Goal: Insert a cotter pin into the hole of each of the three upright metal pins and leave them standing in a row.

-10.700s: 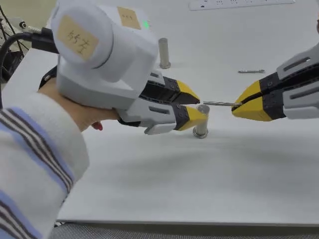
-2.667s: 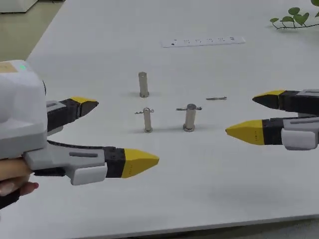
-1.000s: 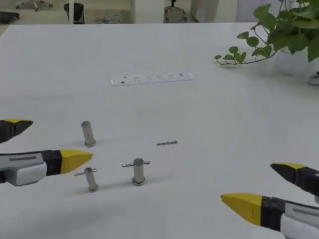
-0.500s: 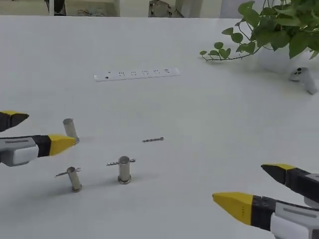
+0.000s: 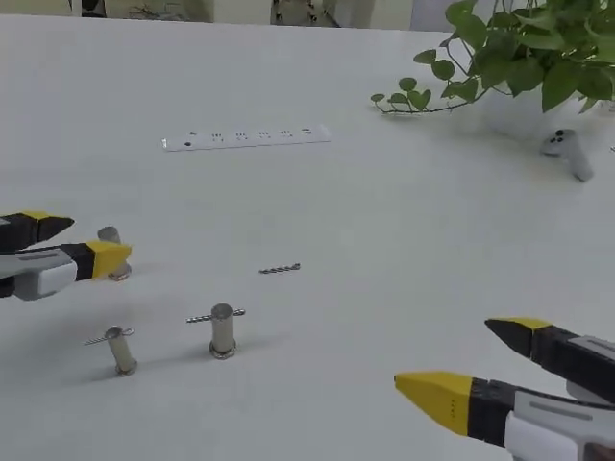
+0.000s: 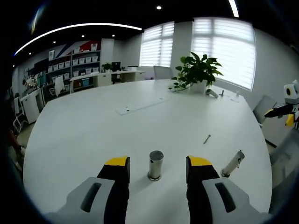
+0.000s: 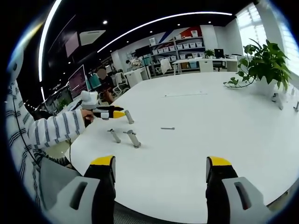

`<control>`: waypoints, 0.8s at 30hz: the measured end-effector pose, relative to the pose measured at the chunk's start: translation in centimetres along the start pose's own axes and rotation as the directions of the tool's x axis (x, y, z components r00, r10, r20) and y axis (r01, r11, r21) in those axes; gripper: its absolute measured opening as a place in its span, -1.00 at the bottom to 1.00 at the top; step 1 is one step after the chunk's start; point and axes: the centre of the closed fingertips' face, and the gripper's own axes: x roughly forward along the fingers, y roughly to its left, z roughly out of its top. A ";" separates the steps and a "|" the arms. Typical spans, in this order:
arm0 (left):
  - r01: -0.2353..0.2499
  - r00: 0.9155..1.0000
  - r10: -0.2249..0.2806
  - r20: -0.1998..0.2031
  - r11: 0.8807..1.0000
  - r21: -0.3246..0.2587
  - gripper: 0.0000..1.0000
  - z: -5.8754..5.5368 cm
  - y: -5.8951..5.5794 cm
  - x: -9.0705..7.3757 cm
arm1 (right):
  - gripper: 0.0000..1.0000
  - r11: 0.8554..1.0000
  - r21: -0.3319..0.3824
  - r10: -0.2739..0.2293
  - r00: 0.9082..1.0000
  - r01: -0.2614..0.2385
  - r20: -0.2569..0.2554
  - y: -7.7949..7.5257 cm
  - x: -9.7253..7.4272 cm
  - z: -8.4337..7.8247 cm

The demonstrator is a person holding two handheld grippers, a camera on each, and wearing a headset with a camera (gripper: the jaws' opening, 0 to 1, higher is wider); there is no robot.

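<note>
Three upright metal pins stand on the white table. Two carry cotter pins through their holes, the left one [image 5: 120, 349] and the right one [image 5: 222, 329]. The third, a bare pin [image 5: 109, 235], stands behind them, and in the left gripper view this bare pin [image 6: 155, 164] sits just ahead of the gap of my open left gripper [image 5: 96, 240]. A loose cotter pin [image 5: 280, 269] lies flat to the right of it. My right gripper [image 5: 444, 355] hovers open and empty near the front right, far from the pins.
A white power strip [image 5: 246, 137] lies at the back of the table. A potted plant [image 5: 500, 58] and a small white device [image 5: 567, 154] sit at the far right. Bare table stretches between the pins and the right gripper.
The left gripper has moved in toward the bare pin, its lower jaw now in front of it. Earlier both grippers let go of the second pin and its cotter pin. The camera has panned.
</note>
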 end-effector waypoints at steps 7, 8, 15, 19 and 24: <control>0.028 0.999 -0.027 -0.041 0.999 0.029 -0.33 -1.5 0.0 1.4 | 0.54 1.000 -0.002 -0.006 1.000 0.006 -0.019 0.1 -0.1 -0.2; 0.026 0.999 -0.024 -0.043 0.999 0.036 -0.36 -1.6 0.0 1.7 | 0.54 1.000 0.000 -0.008 1.000 0.008 -0.021 0.2 -0.1 -0.3; 0.020 0.999 -0.018 -0.043 0.998 0.055 -0.50 -1.9 0.7 2.7 | 0.53 1.000 0.008 -0.014 0.999 0.015 -0.030 0.3 -0.1 -0.4; 0.025 0.999 -0.023 -0.041 0.999 0.044 -0.63 -2.0 0.9 2.9 | 0.53 1.000 0.005 -0.014 0.999 0.015 -0.033 0.5 -0.1 -0.4; 0.031 0.999 -0.030 -0.036 0.999 0.039 -0.76 -2.0 1.0 3.1 | 0.53 1.000 0.011 -0.021 0.999 0.021 -0.035 0.3 -0.3 -0.5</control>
